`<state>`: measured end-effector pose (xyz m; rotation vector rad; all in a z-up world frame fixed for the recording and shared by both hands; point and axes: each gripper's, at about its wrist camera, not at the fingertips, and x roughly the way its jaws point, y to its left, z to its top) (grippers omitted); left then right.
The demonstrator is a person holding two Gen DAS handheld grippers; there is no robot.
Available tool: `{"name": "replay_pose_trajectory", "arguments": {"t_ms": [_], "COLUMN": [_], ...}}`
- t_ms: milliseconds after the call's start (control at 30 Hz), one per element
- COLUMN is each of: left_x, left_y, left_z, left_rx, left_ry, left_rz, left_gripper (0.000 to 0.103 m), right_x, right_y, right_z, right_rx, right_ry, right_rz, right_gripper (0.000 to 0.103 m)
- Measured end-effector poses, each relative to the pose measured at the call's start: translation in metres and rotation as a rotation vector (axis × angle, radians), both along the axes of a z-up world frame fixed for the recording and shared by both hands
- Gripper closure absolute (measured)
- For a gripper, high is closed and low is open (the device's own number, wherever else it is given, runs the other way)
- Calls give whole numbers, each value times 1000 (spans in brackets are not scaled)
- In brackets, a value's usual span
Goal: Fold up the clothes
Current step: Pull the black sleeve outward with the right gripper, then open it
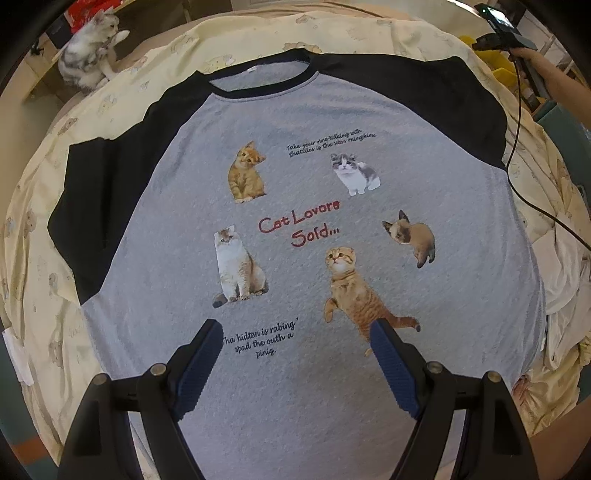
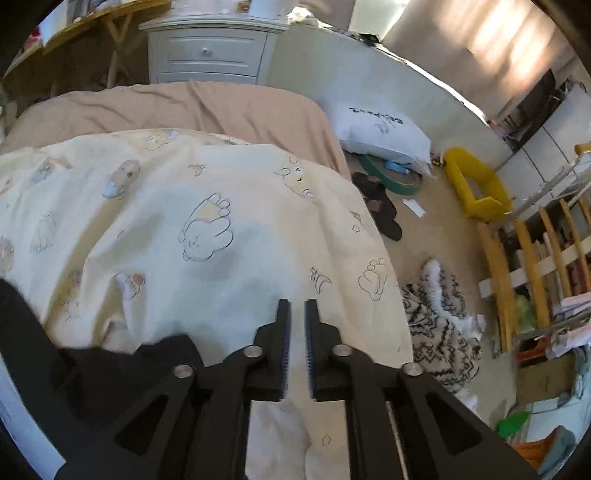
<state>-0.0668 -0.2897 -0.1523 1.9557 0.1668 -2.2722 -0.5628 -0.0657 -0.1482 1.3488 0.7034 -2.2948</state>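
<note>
From the left wrist camera, a grey shirt (image 1: 295, 229) with dark sleeves lies spread flat, front up, on a pale yellow blanket (image 1: 44, 206) with little cartoon drawings. The shirt has cat pictures and red words in the middle. The left gripper (image 1: 295, 336) hangs just over the bottom part of the shirt with its two blue-padded fingers wide apart – nothing is between them. Past the shirt's left sleeve, beyond the blanket edge, sits a real grey and white cat (image 1: 92, 51). Past the shirt's right shoulder a hand holds the other gripper tool (image 1: 506, 26), and a black cable (image 1: 517, 155) runs down beside the shirt.

From the right wrist camera, the right gripper (image 2: 297, 306) is over the yellow blanket (image 2: 207, 229), its fingers almost together with only a thin gap, holding nothing. A dark sleeve (image 2: 122, 365) of the shirt lies just left of the gripper. Right of the blanket, on the floor, are black slippers (image 2: 380, 210), a yellow bin (image 2: 476, 184) and a fluffy striped cloth (image 2: 439, 325)
</note>
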Motion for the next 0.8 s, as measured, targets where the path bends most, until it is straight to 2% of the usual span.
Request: {"name": "replay_pose_trajectory", "arguments": {"t_ms": [67,100,133,233,300,400,467,500,533,567,600,633,733,800], "left_x": [-1,-1,-1,0,1,3,4,4,4,4,3,3,1,-1], "left_y": [0,-1,-1,-2,-2,3,7,8,9,9,10,10,12,13], "left_z": [3,4,6,8,5,1,2,3,4,5,4,4,5,5], "left_rx": [5,7,9,9,10,3,-8,-14,-16,-17,-17,-16,-14,-7], "left_ry": [6,9,13,19,11,-11,-11,-6,-4,-4,-6,-7,0,4], "left_rz": [1,2,2,6,10,-4,-18,-23,-26,-27,-27,-28,-35,-36], "left_gripper": [21,21,21,21,21,21,21,21,21,21,21,21,21,21], "right_x": [9,15,28,62,72,71,77,80,82,84,86,88,95,111], "right_y": [6,10,19,49,66,82,87,86,85,84,83,82,78,70], "right_z": [-7,-11,-15,-28,-43,-69,-74,-70,-66,-62,-59,-55,-42,-16], "right_rx": [-70,-99,-81,-114,-138,-223,-272,-269,-266,-263,-260,-257,-250,-276], "right_ry": [-114,-165,-176,-238,-272,-394,-407,-384,-361,-338,-315,-292,-224,-181], "right_rz": [68,101,128,229,231,180,180,175,171,167,162,158,148,192], "right_gripper": [62,55,43,41,41,41,41,42,48,66,76,95,98,100]}}
